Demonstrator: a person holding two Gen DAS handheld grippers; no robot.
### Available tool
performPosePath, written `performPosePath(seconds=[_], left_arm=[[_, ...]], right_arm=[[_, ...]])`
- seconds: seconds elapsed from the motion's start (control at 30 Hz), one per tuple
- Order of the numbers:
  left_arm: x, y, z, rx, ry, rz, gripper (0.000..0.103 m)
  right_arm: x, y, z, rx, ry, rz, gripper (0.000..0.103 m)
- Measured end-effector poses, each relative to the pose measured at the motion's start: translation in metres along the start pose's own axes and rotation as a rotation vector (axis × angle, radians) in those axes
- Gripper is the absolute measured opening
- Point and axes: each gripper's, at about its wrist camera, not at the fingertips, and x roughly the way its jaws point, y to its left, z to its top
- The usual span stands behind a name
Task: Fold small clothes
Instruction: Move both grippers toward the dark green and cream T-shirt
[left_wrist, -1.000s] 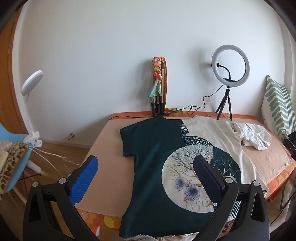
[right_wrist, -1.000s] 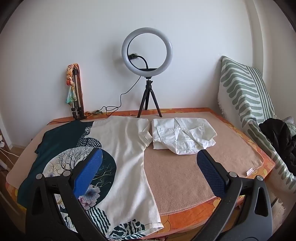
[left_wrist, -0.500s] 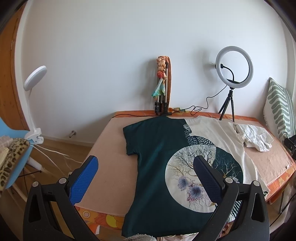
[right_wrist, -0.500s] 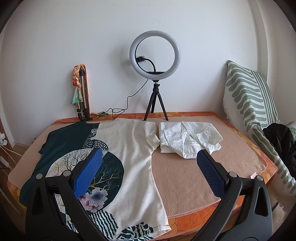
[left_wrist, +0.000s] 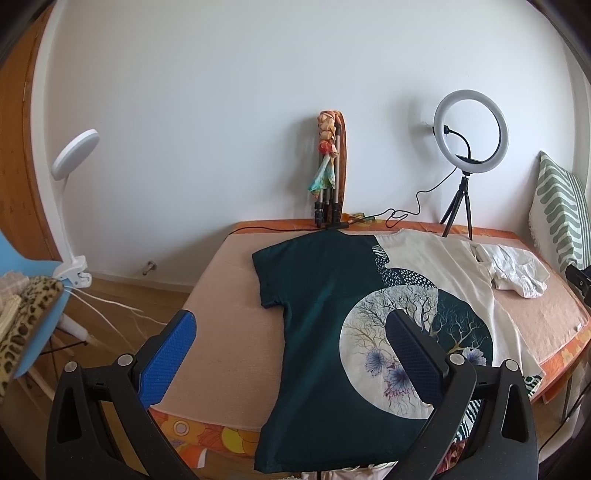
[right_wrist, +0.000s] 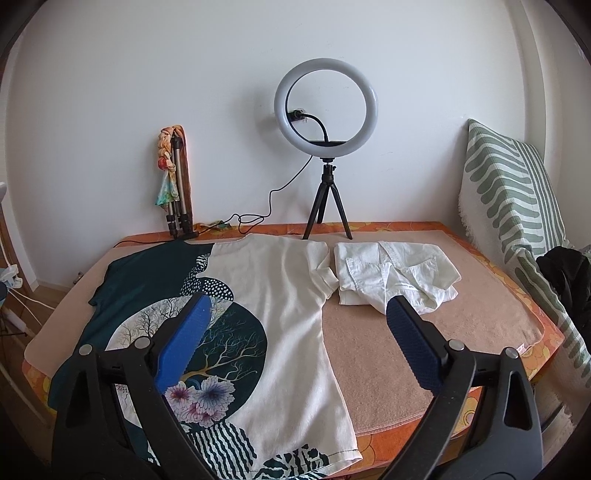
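The big T-shirt (right_wrist: 280, 295) is lying flat on the bed (right_wrist: 424, 332). Left tongs (left_wrist: 291, 354) are hanging open; right tongs (right_wrist: 299, 339) are closing on nothing.

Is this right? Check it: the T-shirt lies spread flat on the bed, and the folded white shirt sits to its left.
Not quite. The right wrist view shows the folded white shirt to the right of the T-shirt, beside its cream sleeve. The T-shirt does lie spread flat on the bed.

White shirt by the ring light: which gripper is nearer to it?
Right. The right gripper hangs with the white shirt just beyond its right finger, jaws closing on nothing. The left gripper is over the printed T-shirt, farther off.
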Motion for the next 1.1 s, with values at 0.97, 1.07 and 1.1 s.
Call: performPosePath(seconds=[0.97,1.07,1.1], left_arm=[[0.029,0.037,-0.023,0.060,0.127,0.080,0.097],[0.033,0.046,-0.030,0.036,0.176,0.047,0.086],[0.036,0.051,-0.034,0.008,0.202,0.013,0.085]], right_arm=[[0.048,0.117,0.056,-0.142,0.105,0.260,0.079],[0.067,0.148,0.069,-0.170,0.153,0.312,0.077],[0.075,0.158,0.073,-0.170,0.176,0.333,0.075]])
